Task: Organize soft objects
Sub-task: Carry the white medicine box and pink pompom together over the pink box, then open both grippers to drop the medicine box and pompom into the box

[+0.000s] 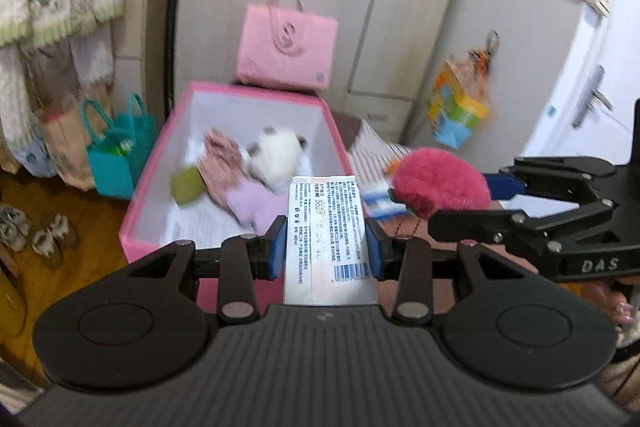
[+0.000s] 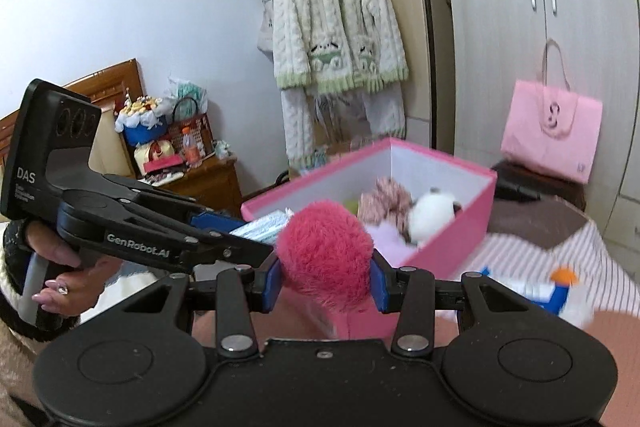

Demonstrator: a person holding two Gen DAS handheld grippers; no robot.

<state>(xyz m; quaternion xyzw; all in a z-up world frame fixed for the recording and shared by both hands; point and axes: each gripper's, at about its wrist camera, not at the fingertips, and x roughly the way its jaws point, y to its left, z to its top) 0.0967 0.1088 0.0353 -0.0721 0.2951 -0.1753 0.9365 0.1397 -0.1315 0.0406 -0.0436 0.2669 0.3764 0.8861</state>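
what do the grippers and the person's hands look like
Both grippers are matte black linkage frames with silver pivot pins, round discs on the base and blue finger pads. The left gripper reads "DAS" and "GenRobot.AI" in white; the right gripper also shows "DAS". The left hand has pale pink nails and a dark fuzzy cuff.

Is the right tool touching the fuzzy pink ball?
Touching. The right wrist view shows the right tool with both blue pads pressed against the fuzzy pink ball.
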